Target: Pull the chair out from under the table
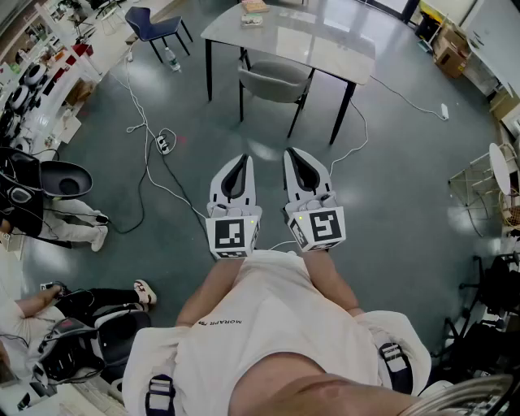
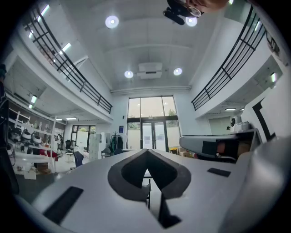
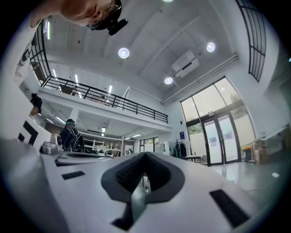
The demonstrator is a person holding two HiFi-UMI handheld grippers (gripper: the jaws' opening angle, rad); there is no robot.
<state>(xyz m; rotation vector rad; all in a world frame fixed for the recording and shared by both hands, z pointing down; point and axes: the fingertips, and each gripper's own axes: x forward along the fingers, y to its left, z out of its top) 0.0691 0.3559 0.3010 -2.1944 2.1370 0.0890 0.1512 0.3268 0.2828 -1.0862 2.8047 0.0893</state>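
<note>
From the head view, the table [image 1: 325,45] is a pale, glossy slab with rounded corners on thin black legs, standing on a smooth grey floor [image 1: 390,187] that mirrors the ceiling lights. The chair [image 1: 275,81], a grey moulded shell on slim black legs, sits tucked under the table's near edge between its legs, with its curved back turned this way. A small stack of flat things [image 1: 253,12] lies on the table's far side, a dark blue chair [image 1: 150,23] stands to the table's left, and a white cable [image 1: 146,154] trails from there across the floor to a power strip [image 1: 163,144]. The left gripper [image 1: 240,162] and right gripper [image 1: 296,158], both matt white plastic with dark padded insides, are held side by side on the near side of the table, well apart from the chair. In the left gripper view the jaws are clenched together with nothing gripped; the dark pads [image 2: 129,179] frame a spade-shaped hole through which thin black legs show. Beyond them lie a tall white hall, black balcony railings [image 2: 68,68] and glass doors [image 2: 152,132]. In the right gripper view the jaws are likewise pressed together and empty, their ribbed pads [image 3: 125,175] meeting at the tip, with round ceiling lamps [image 3: 123,53] and a railed gallery [image 3: 104,101] above.
</note>
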